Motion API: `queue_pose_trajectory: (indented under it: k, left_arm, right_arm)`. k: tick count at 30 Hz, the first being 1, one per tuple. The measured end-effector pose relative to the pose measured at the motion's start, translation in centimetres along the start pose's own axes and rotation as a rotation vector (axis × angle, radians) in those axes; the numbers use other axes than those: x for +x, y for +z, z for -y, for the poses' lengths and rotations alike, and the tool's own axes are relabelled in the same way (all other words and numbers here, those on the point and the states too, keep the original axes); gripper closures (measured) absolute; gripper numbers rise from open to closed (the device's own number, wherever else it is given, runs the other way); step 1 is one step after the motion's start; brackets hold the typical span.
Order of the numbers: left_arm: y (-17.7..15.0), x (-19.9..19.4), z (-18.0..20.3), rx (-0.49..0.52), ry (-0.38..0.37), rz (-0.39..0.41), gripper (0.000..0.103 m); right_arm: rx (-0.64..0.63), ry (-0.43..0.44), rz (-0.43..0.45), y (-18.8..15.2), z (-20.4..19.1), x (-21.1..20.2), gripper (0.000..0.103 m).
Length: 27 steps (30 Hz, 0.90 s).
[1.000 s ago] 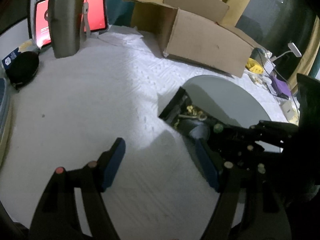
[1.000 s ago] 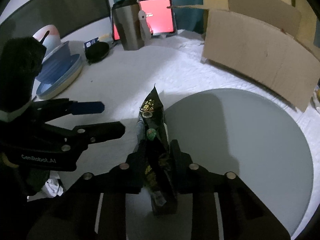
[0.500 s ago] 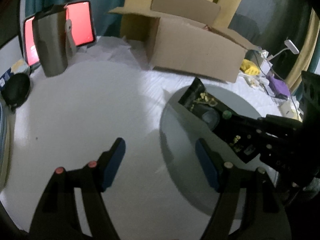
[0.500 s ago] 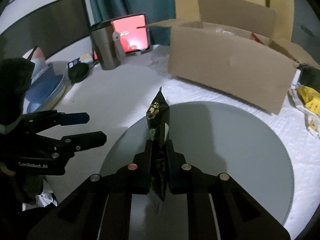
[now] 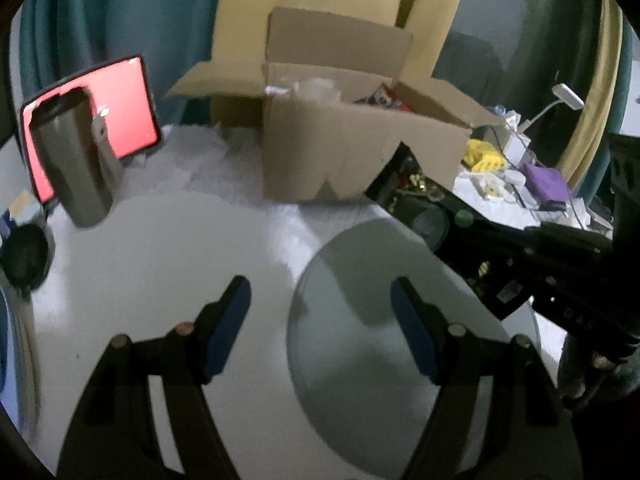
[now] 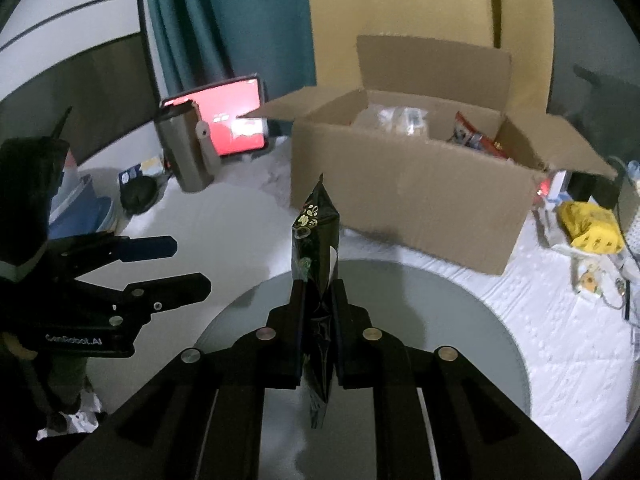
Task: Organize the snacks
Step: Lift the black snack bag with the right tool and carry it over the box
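A black snack pouch (image 6: 316,240) with gold print stands on edge between the fingers of my right gripper (image 6: 318,292), which is shut on it and holds it above the grey round plate (image 6: 460,320). Seen from the left wrist, the same pouch (image 5: 424,208) hangs in front of the open cardboard box (image 5: 340,148). The box (image 6: 404,184) holds several wrapped snacks. My left gripper (image 5: 320,312) is open with nothing between its blue pads, over the plate's (image 5: 360,380) left edge.
A steel tumbler (image 5: 76,168) and a red-screened tablet (image 5: 124,108) stand at the back left. A black round object (image 5: 24,256) and blue bowls (image 6: 80,208) lie at the left. Yellow packets (image 6: 592,228), cables and small items crowd the right side. White cloth covers the table.
My right gripper has lifted the pouch off the table and carried it over the plate toward the box. Both views have risen and tilted up, so the box's inside shows.
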State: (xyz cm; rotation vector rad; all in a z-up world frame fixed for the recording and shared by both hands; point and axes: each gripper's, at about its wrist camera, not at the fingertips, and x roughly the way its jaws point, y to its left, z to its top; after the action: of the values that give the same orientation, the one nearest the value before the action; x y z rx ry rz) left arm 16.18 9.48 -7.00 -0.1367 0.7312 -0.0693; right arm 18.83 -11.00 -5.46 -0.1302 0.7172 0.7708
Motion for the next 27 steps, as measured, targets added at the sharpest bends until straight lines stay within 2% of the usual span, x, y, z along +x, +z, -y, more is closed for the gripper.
queue_pose_trajectory:
  k: [16,27]
  left_arm:
    - [7.4,0.5,2.8,0.132,-0.024,0.108,0.029]
    - [11.9,1.3,2.8,0.134,-0.042,0.174,0.029]
  right_arm:
    - [-0.011,-0.053,0.099,5.3,2.7,-1.8,0.09]
    - [-0.01,-0.095,0.16,8.9,5.3,-2.0,0.09]
